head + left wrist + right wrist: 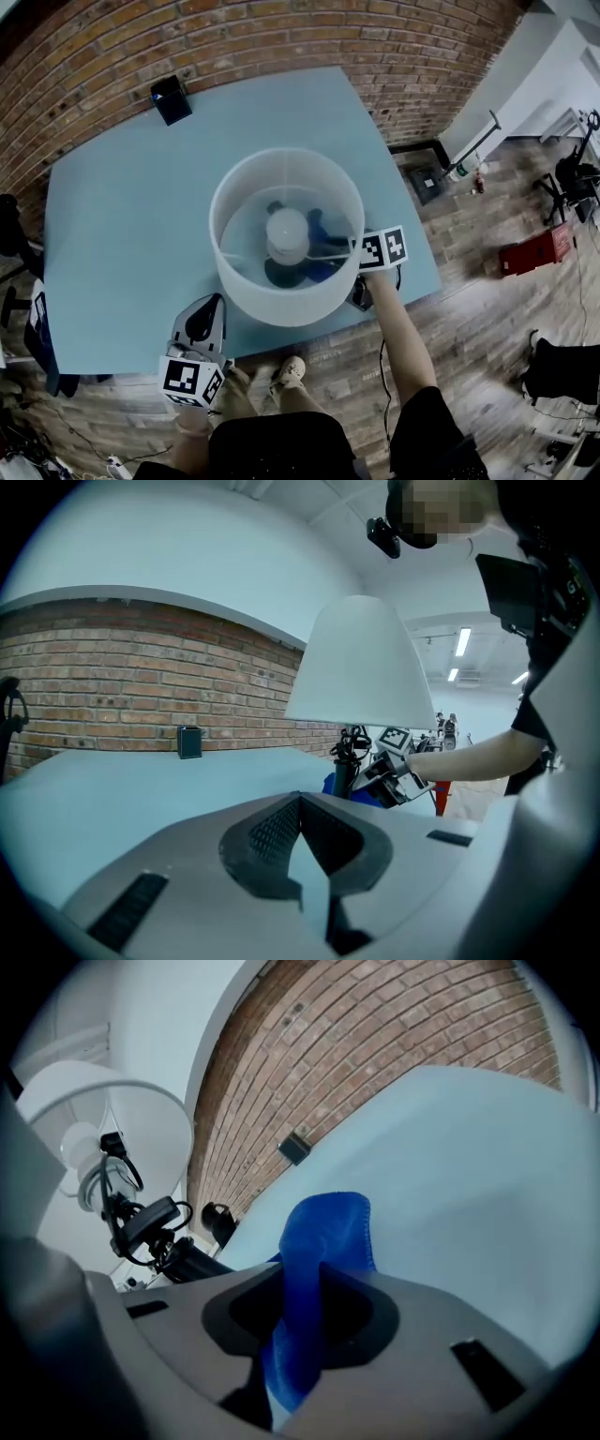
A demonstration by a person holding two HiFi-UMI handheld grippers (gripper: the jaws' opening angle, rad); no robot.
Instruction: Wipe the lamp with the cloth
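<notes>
Wiping claw: the right claw point(317, 1274) is clamped on the blue cloth point(328, 1227), a fold standing up out of the jaws and the rest trailing down between them.
Cloth's place: right of centre in the head view, tucked under the white shade point(281, 307) close by the lamp point(287, 232), blue showing through the translucent wall.
Why there: my read is the shade overhangs the stem point(345, 775), so the cloth has to come in low from the side to reach the stem and foot. Whether the cloth is touching the lamp, I can't say.
Right arm pose: forearm point(405, 339) runs straight up from the bottom of the frame, nearly level over the bench edge, marker cube point(384, 248) just outside the shade rim.
Left claw: the left claw point(301, 801) has its jaws together on nothing, parked lower left in the head view, over the near edge of the bench point(122, 244), well apart from the lamp.
Why back there: looks like it's keeping clear, aimed at the lamp and ready to steady it if the wipe nudges it.
Lamp: upright mid-bench, bulb point(287, 228) visible down through the open top.
Background: small black box point(171, 98) in the upper left, by the brick wall point(281, 37).
</notes>
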